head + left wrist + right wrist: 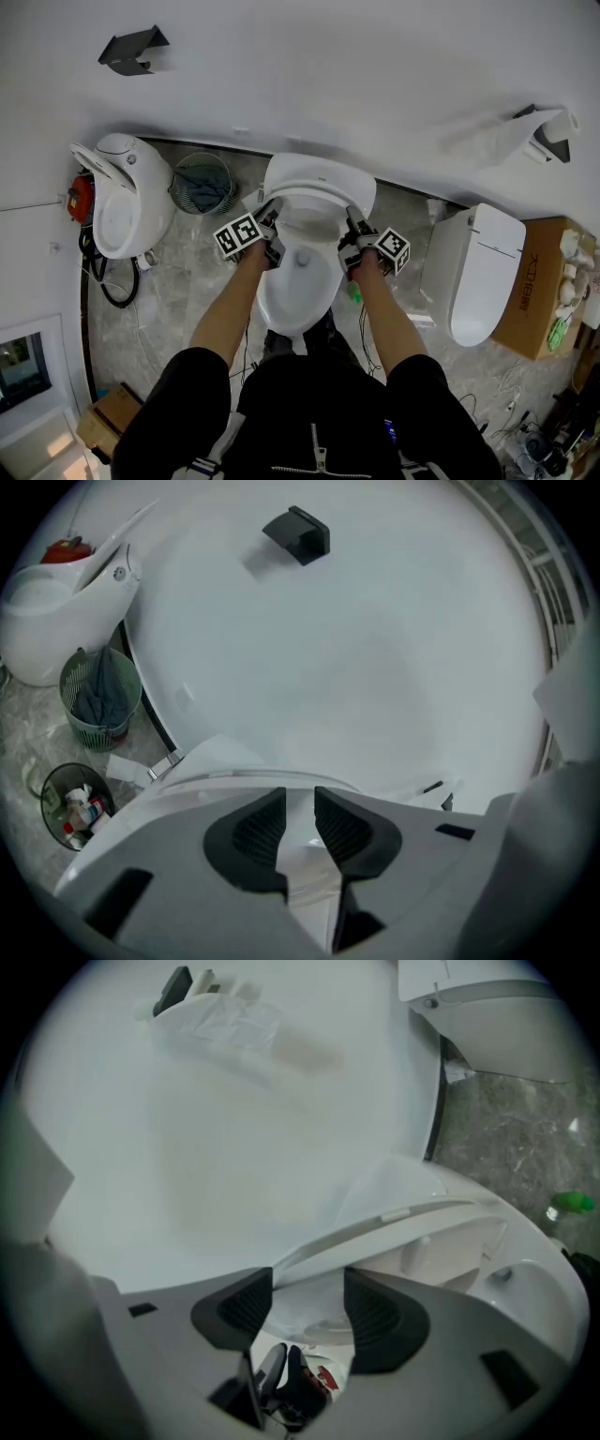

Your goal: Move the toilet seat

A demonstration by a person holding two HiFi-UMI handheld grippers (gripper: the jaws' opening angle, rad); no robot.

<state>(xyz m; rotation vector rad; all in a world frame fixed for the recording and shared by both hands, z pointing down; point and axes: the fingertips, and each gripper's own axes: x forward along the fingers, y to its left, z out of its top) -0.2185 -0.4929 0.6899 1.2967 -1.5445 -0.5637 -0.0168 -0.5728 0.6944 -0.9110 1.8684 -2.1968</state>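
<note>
The white toilet (298,286) stands against the wall in the middle of the head view, and its seat (319,192) is tilted up off the bowl. My left gripper (274,239) is at the seat's left edge. In the left gripper view its jaws (300,822) stand narrow, with the white seat rim (302,850) pinched between the pads. My right gripper (349,246) is at the seat's right edge. Its jaws (307,1302) stand wide apart, the seat rim (394,1218) runs between them, and the pads do not visibly press on it.
A second toilet (127,202) and a wire bin (202,183) stand to the left, with cables (112,281) on the floor. A third toilet (478,272) and a cardboard box (539,291) stand to the right. A green bottle (354,292) lies beside the bowl.
</note>
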